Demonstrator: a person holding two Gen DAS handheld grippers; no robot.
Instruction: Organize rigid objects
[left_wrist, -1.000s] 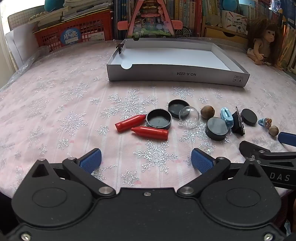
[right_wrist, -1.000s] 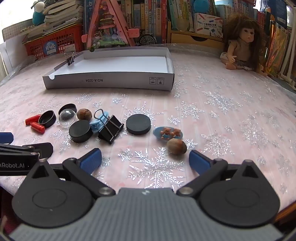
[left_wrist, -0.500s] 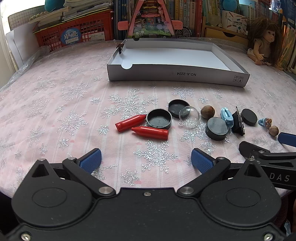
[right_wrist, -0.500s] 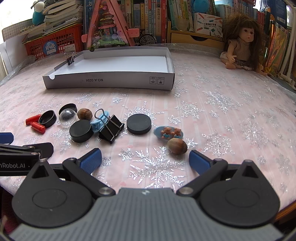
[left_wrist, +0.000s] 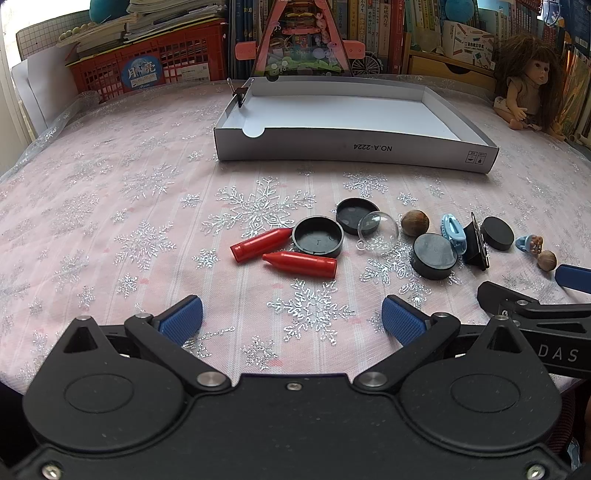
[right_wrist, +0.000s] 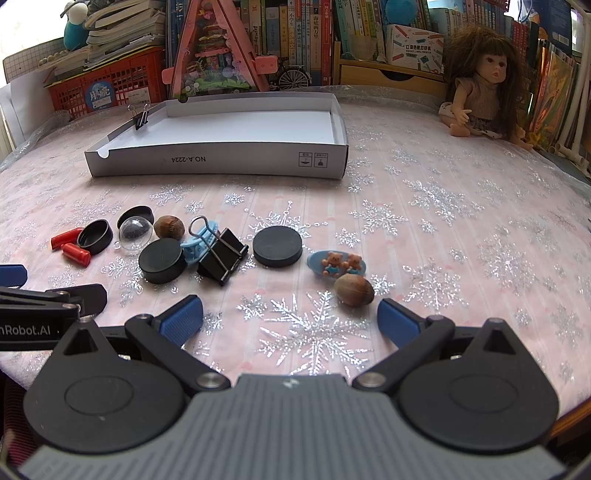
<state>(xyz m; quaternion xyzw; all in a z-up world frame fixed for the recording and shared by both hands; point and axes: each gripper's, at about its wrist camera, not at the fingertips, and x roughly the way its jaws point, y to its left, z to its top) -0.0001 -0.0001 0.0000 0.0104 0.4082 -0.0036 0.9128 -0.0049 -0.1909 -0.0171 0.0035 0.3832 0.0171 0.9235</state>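
Left tool (left_wrist: 291, 317) and right tool (right_wrist: 290, 315) hover spread wide, gripping nothing, near the counter (left_wrist: 110, 206) edge. Scattered pieces, red caps (left_wrist: 301, 264) through nut (right_wrist: 354, 290), likely await the empty far box (left_wrist: 354, 147).

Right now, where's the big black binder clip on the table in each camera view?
Left wrist: big binder clip sits right of centre, between the blue hair clip and a black disc.
Right wrist: it sits left of centre, between the same two.
Shared landmark: the white tray.
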